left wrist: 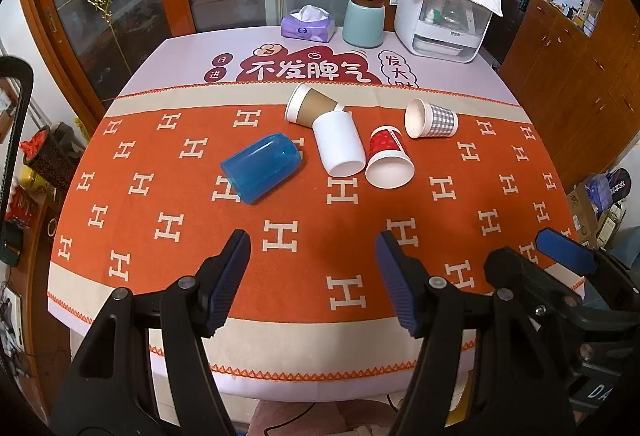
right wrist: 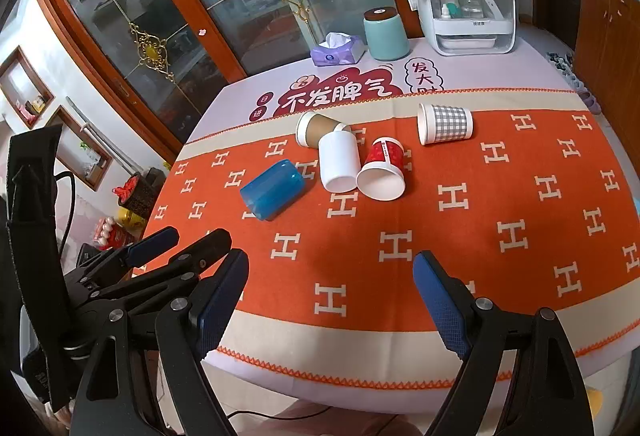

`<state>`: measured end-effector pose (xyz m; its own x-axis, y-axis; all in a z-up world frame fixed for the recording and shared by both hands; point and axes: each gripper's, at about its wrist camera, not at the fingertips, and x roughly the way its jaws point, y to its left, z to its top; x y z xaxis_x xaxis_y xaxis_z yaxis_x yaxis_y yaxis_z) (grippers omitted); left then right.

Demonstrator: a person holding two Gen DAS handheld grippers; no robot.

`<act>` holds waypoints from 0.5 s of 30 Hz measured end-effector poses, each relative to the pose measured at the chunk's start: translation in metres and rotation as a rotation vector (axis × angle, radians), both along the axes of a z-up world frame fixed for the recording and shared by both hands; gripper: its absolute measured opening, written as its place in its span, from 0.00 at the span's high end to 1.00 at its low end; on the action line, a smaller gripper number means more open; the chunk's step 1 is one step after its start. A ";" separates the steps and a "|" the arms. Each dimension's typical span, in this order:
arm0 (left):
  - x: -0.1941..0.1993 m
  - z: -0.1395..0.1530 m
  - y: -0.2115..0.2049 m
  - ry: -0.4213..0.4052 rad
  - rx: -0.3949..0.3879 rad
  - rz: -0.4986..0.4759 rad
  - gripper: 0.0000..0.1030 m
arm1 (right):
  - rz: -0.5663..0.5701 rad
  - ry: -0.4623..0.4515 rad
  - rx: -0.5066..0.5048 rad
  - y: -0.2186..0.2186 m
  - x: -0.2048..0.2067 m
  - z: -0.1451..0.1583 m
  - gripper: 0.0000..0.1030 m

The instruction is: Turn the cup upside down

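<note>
Several cups lie on their sides on the orange cloth: a blue plastic cup (left wrist: 260,167) (right wrist: 274,189), a white cup (left wrist: 339,144) (right wrist: 338,161), a red paper cup (left wrist: 388,157) (right wrist: 382,169), a brown-sleeved cup (left wrist: 312,108) (right wrist: 318,127) and a grey checked cup (left wrist: 431,118) (right wrist: 445,123). My left gripper (left wrist: 312,248) is open and empty, above the near part of the table. My right gripper (right wrist: 330,268) is open and empty, also near the front edge, to the right of the left one.
At the back of the table (left wrist: 280,380) stand a purple tissue pack (left wrist: 308,24), a teal canister (left wrist: 363,20) and a white appliance under a cloth (left wrist: 442,11). Glass doors are behind. A wooden cabinet (left wrist: 580,67) is to the right.
</note>
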<state>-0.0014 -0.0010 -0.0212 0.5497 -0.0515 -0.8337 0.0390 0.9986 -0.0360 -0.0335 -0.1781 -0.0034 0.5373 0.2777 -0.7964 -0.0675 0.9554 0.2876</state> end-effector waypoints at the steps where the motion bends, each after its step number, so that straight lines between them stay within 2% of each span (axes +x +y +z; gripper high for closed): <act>1: 0.001 -0.001 0.001 0.000 0.001 0.000 0.39 | -0.001 0.001 0.001 0.000 0.001 -0.001 0.17; 15: 0.001 -0.001 0.002 0.002 0.002 0.002 0.39 | 0.000 0.005 0.002 -0.001 0.004 -0.005 0.17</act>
<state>-0.0004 0.0007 -0.0226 0.5482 -0.0491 -0.8349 0.0373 0.9987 -0.0343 -0.0299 -0.1790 -0.0088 0.5335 0.2790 -0.7985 -0.0663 0.9549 0.2894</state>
